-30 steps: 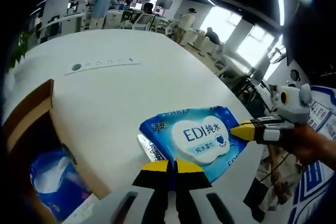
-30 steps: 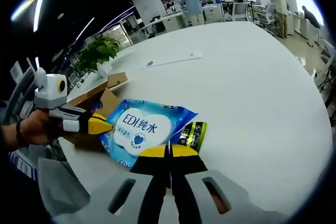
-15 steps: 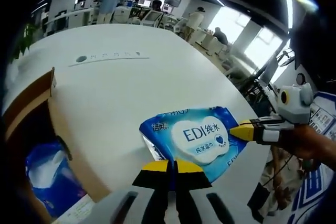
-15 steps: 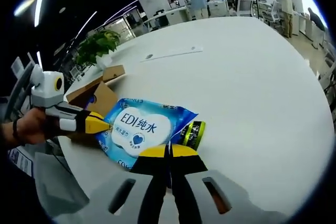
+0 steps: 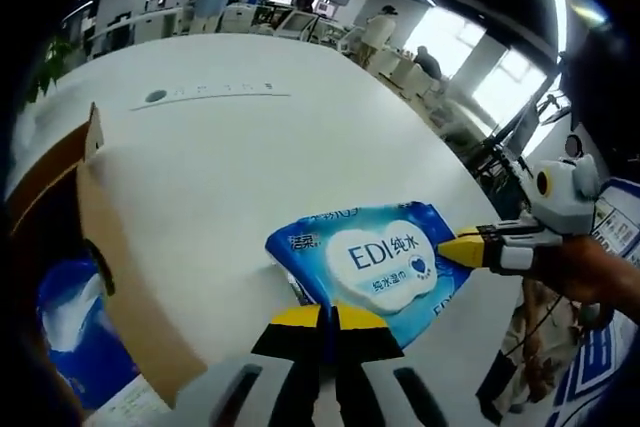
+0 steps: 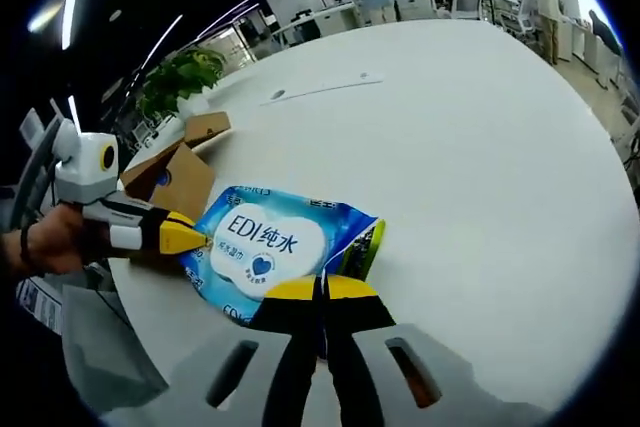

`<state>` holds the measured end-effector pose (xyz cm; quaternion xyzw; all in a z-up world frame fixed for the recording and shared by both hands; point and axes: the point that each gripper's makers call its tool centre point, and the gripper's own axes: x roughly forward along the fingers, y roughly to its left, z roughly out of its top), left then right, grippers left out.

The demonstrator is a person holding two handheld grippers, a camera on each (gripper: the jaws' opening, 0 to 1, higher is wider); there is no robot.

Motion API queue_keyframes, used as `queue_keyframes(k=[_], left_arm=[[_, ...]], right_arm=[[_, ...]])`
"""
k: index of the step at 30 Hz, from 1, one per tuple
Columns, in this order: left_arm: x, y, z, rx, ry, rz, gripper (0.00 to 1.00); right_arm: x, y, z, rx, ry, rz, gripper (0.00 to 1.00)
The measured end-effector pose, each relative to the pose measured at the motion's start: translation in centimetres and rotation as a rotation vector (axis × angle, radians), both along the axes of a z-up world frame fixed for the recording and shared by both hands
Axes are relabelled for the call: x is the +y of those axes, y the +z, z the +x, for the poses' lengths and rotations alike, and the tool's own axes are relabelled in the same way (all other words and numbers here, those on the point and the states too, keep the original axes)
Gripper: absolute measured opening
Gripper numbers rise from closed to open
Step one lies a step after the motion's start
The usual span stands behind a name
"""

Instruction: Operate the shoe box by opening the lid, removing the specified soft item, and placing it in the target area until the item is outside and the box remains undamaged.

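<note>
A blue wet wipes pack (image 5: 375, 267) with a white "EDI" label is held over the white table (image 5: 230, 167) by both grippers. My left gripper (image 5: 327, 319) is shut on its near edge. My right gripper (image 5: 462, 250) comes in from the right, shut on the pack's far right edge. In the right gripper view the same pack (image 6: 270, 245) sits between my right gripper (image 6: 322, 292), shut on its near edge, and my left gripper (image 6: 190, 239) at its left edge. The brown cardboard shoe box (image 5: 115, 287) stands open at the left, with a blue soft pack (image 5: 65, 332) inside.
The box (image 6: 178, 175) lies beyond the pack near the table's left edge. A flat socket strip (image 5: 205, 95) is set in the table farther back. A potted plant (image 6: 175, 77) stands past the table. People and desks are far behind.
Both grippers keep their hold on the pack. The views have shifted a little; in the right gripper view less of the pack's dark underside shows.
</note>
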<state>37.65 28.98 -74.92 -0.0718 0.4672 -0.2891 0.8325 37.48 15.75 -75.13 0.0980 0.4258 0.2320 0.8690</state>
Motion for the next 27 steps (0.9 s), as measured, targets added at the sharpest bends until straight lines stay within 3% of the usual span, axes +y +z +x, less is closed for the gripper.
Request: queue_keyframes(k=[20,27], left_arm=[[0.08,-0.25,-0.13,-0.002,0.002,0.011,0.04],[0.78,0.27,0.02,-0.029,-0.004,0.034,0.08]], right_arm=[[-0.55,-0.99,0.18,0.0,-0.034,-0.013,0.01],[-0.94,-0.77,0.27,-0.006,-0.061,-0.032,0.03]])
